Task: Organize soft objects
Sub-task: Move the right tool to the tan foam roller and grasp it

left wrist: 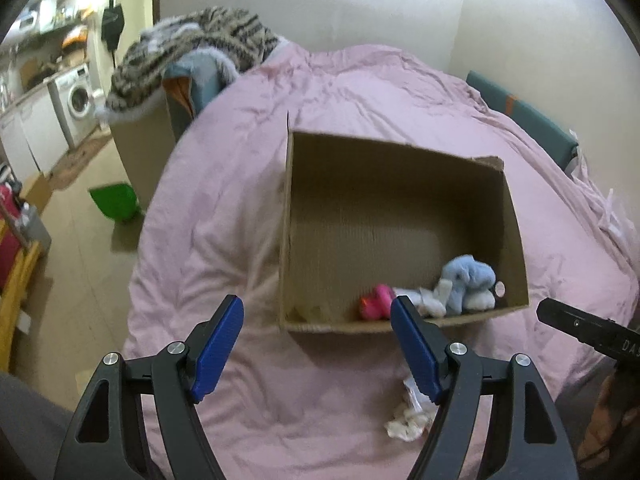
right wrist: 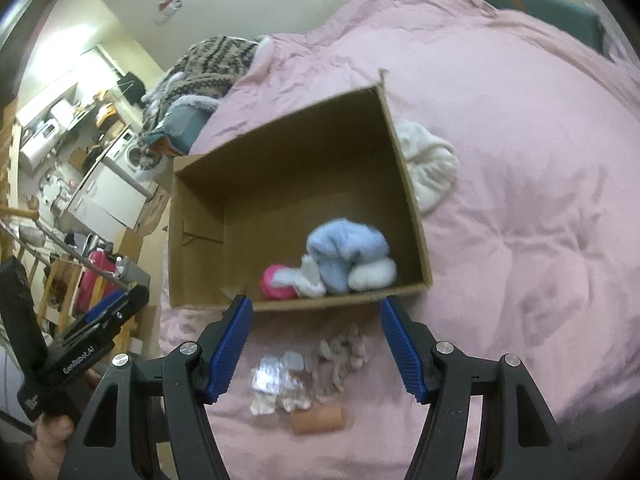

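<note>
Up close in the left wrist view, the left gripper (left wrist: 318, 316) hangs over a pink bedspread (left wrist: 248, 184), its blue-padded jaws spread wide with nothing between them. Just past the fingertips sits an open cardboard box (left wrist: 348, 200) on the bed. Along its near wall lie a blue plush toy (left wrist: 468, 276), a small white soft piece (left wrist: 428, 298) touching it, and a pink soft toy (left wrist: 376, 300) to their left. A crumpled white bundle (left wrist: 404, 424) lies on the bedspread beside the right-hand finger, outside the box. At the right edge a black part of the right gripper (left wrist: 580, 326) pokes in. A striped furry blanket (left wrist: 192, 44) is heaped at the far corner of the bed, and a washing machine (left wrist: 76, 100) stands in the room to the left.

Turning to the right wrist view, the right gripper (right wrist: 316, 312) also stands wide apart and holds nothing, its tips just short of the box (right wrist: 280, 152). The blue plush toy (right wrist: 344, 248), the white piece (right wrist: 310, 282) and the pink toy (right wrist: 274, 280) crowd the box's near wall. Between the fingers, on the bedspread (right wrist: 520, 200), lie a crinkled clear packet (right wrist: 276, 376), a beige knitted piece (right wrist: 340, 360) and a tan roll (right wrist: 318, 420), all outside the box. A white fluffy item (right wrist: 430, 164) rests on the bed against the box's right wall. The left gripper (right wrist: 108, 316) shows at the lower left, held in a hand (right wrist: 50, 436).
</note>
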